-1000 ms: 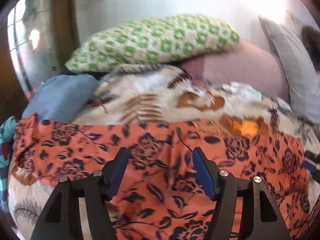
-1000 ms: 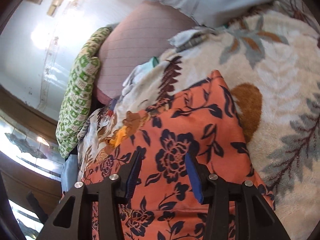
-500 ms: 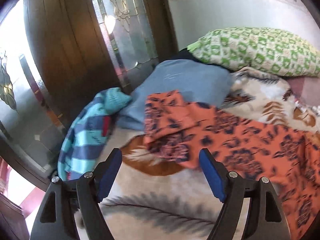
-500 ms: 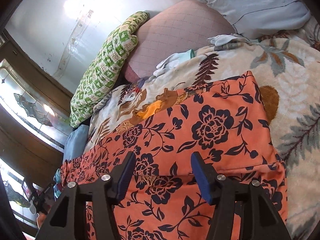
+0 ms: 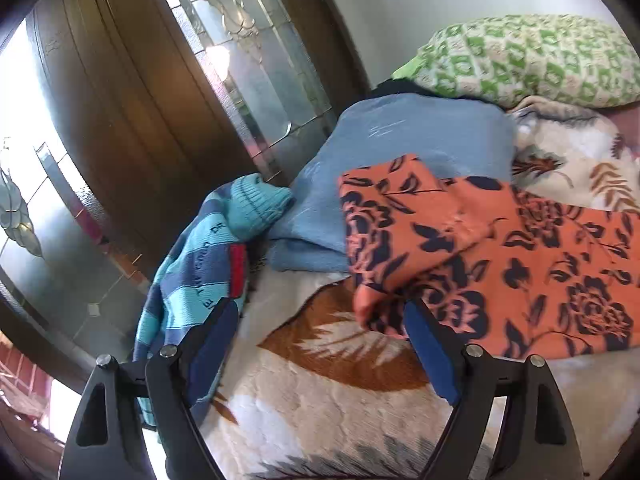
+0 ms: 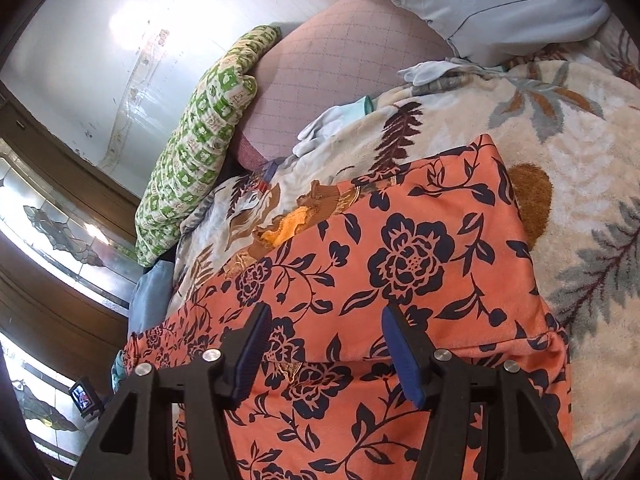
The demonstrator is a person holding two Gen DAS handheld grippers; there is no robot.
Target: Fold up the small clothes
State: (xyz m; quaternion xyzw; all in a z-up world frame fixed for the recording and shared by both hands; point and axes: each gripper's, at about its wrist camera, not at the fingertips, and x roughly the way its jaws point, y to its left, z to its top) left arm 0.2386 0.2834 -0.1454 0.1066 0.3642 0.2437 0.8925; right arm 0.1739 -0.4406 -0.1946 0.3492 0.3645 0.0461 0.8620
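An orange garment with dark blue flowers [image 5: 500, 264] lies spread on a cream leaf-print blanket [image 5: 344, 396]; its left end is folded over on itself. My left gripper [image 5: 320, 344] is open and empty, hovering over the blanket just left of that folded end. In the right wrist view the same garment [image 6: 408, 280] fills the lower middle. My right gripper [image 6: 326, 340] is open and empty, just above the garment near a fold line.
A teal and blue striped knit garment [image 5: 208, 264] and a blue cloth [image 5: 400, 160] lie left of the orange garment by a wood and glass door [image 5: 140, 120]. A green patterned pillow [image 5: 528, 60], a pink cushion [image 6: 344, 68] and white gloves [image 6: 332, 124] lie beyond.
My left gripper has swung left off the garment toward its folded left end and moved closer to it. My right gripper has drawn back slightly over the garment. Both stay open.
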